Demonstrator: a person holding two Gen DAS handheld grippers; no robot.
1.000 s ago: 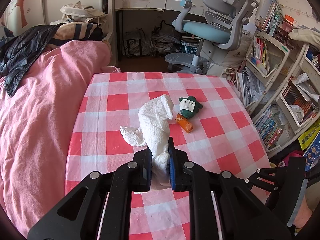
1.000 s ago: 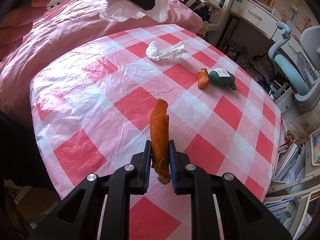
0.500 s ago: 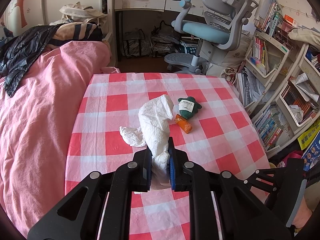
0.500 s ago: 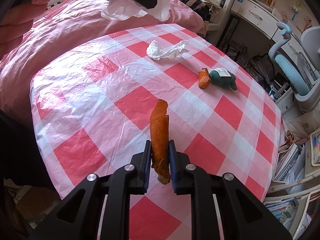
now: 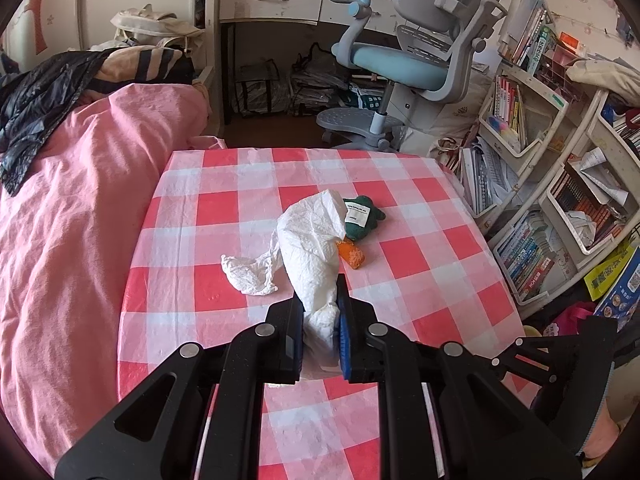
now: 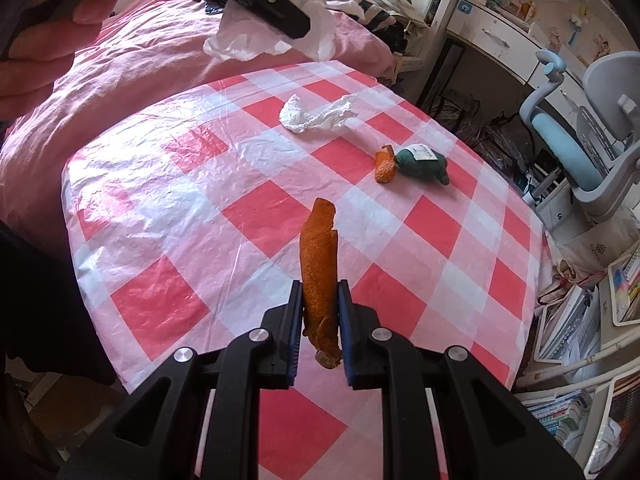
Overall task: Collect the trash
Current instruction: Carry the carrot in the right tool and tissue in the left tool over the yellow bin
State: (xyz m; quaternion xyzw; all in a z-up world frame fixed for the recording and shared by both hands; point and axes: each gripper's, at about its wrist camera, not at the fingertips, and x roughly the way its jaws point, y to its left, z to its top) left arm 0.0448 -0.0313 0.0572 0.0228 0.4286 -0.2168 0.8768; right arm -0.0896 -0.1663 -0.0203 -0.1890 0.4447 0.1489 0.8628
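My left gripper [image 5: 319, 300] is shut on a crumpled white tissue [image 5: 312, 248], held above the red-and-white checked table [image 5: 400, 304]. From the right wrist view the same tissue [image 6: 256, 36] hangs from the left gripper [image 6: 288, 26] at the upper left. My right gripper [image 6: 319, 300] is shut on a long orange peel [image 6: 318, 256] that stands up between its pads. On the table lie a second crumpled tissue [image 5: 248, 272] [image 6: 316, 116], a small piece of orange peel [image 5: 352, 255] [image 6: 385, 166] and a dark green soft toy with a white label [image 5: 362, 218] [image 6: 422, 162].
A bed with a pink cover [image 5: 72, 200] runs along the table's left side. Past the table's far edge stand a blue-grey desk chair [image 5: 416, 64] and a white desk [image 5: 280, 0]. Crowded bookshelves [image 5: 560, 184] line the right. A person's hand [image 6: 36, 52] shows at the upper left.
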